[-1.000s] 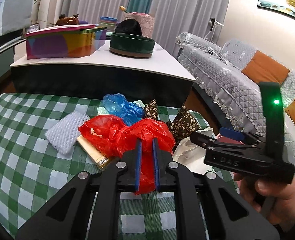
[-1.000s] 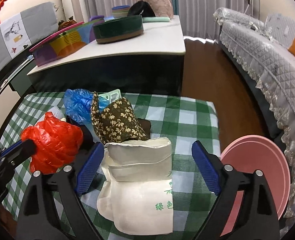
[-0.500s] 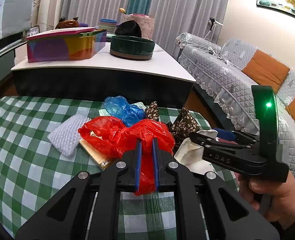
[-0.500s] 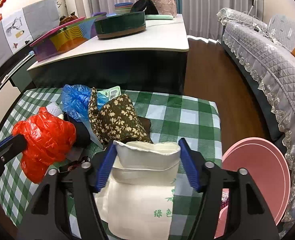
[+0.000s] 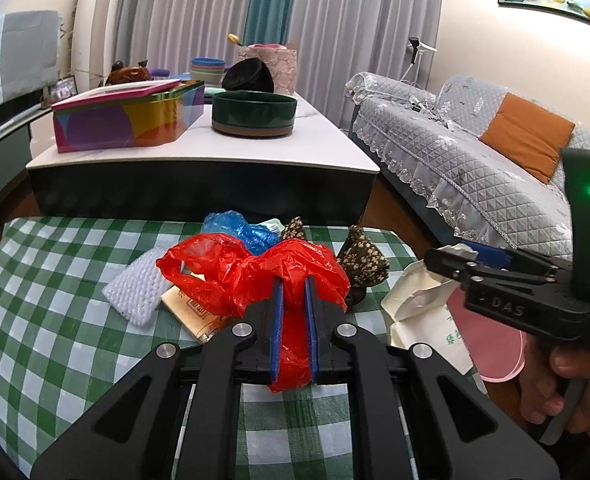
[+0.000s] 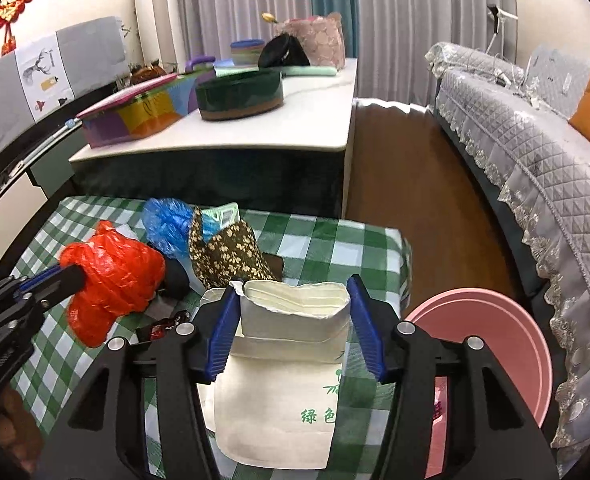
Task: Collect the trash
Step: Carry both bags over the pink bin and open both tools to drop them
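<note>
Green-checked tablecloth [image 5: 47, 320]: trash heap ahead of both grippers. Left gripper [image 5: 293, 292] pinches red plastic bag [image 5: 255, 272]. Right gripper [image 6: 291, 304], jaws just closing, clasps cream paper bag [image 6: 295, 312] between its pads. Beyond: white table [image 6: 295, 120], quilted grey sofa [image 5: 455, 152]; right of fingers, pink basin [image 6: 495, 344].

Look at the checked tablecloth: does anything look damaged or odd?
Yes. The cream paper bag with green print has a ragged, torn top edge and lies crumpled on the green checked tablecloth, near the edge.
</note>
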The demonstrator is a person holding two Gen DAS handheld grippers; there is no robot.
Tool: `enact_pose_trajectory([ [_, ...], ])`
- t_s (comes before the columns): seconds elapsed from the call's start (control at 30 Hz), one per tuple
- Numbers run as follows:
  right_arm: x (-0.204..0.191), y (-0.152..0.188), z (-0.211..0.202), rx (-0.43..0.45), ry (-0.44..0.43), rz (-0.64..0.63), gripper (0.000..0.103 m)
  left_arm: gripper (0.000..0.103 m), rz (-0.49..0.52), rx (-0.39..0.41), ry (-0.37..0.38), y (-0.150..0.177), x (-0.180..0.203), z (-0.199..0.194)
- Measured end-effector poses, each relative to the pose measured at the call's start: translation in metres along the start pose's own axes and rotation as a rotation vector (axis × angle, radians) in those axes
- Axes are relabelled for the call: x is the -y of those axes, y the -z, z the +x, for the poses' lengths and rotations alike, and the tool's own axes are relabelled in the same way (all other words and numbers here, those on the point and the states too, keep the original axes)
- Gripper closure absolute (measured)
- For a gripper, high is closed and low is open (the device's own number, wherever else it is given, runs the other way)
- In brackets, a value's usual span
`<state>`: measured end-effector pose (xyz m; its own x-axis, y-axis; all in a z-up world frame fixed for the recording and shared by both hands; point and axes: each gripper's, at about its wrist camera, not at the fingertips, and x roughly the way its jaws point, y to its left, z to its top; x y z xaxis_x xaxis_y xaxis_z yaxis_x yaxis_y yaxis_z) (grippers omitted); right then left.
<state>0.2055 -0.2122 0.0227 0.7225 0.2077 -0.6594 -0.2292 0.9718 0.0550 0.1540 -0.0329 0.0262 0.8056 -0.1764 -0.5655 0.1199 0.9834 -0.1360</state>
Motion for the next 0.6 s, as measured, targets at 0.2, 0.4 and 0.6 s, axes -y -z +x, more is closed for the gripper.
enact_pose_trajectory([
  [0.2, 0.004, 0.002, -0.025, 0.042, 0.017, -0.011, 0.050, 0.093, 0.023, 0.011, 0.002, 0.001, 0.009, -0.006],
  [0.4, 0.015, 0.007, -0.050, 0.084, 0.047, 0.002, 0.050, 0.093, 0.032, 0.013, 0.008, 0.004, 0.014, -0.011],
  [0.6, 0.034, 0.010, -0.069, 0.120, 0.083, 0.034, 0.050, 0.093, 0.047, 0.025, 0.022, 0.003, 0.024, -0.016],
])
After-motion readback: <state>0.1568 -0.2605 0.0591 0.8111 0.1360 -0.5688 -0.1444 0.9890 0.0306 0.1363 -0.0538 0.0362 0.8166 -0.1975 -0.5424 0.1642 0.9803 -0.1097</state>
